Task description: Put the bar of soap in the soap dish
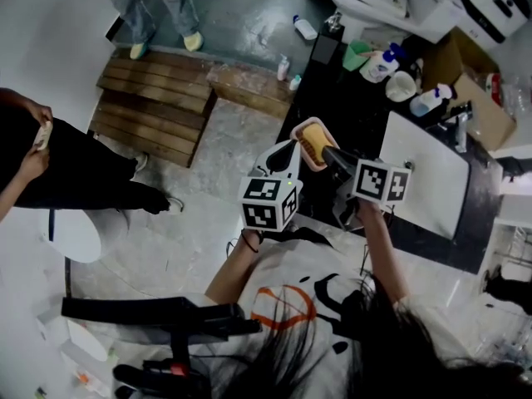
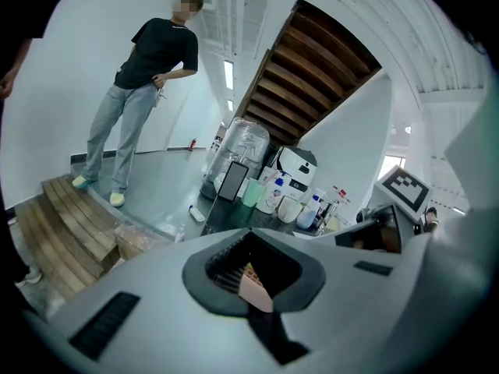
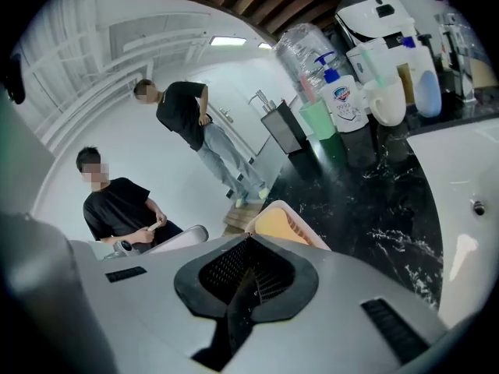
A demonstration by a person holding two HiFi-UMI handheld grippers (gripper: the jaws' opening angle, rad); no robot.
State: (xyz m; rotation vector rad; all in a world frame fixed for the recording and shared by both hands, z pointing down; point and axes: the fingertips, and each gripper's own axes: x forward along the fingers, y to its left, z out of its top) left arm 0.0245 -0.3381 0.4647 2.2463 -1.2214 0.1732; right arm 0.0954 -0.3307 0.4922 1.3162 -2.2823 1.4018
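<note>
A pink soap dish point(image 1: 302, 145) is held in the air over the edge of the black counter point(image 1: 359, 119). The yellow bar of soap point(image 1: 313, 139) lies in it. My left gripper point(image 1: 293, 150) comes in from the lower left. In the left gripper view this gripper point(image 2: 253, 287) is shut on a pink edge of the soap dish point(image 2: 255, 289). My right gripper point(image 1: 329, 153) points at the dish from the right. In the right gripper view it point(image 3: 248, 275) is shut, nothing between its jaws, with the dish point(image 3: 313, 237) and soap point(image 3: 281, 227) just beyond.
A white sink point(image 1: 428, 177) is set in the counter at right. Behind it stand a green cup point(image 1: 357, 55), pump bottles point(image 1: 380, 64) and a white mug point(image 1: 401, 86). Wooden steps point(image 1: 154, 106) lie on the floor at left. One person point(image 1: 154, 7) stands there and another point(image 1: 50, 169) sits.
</note>
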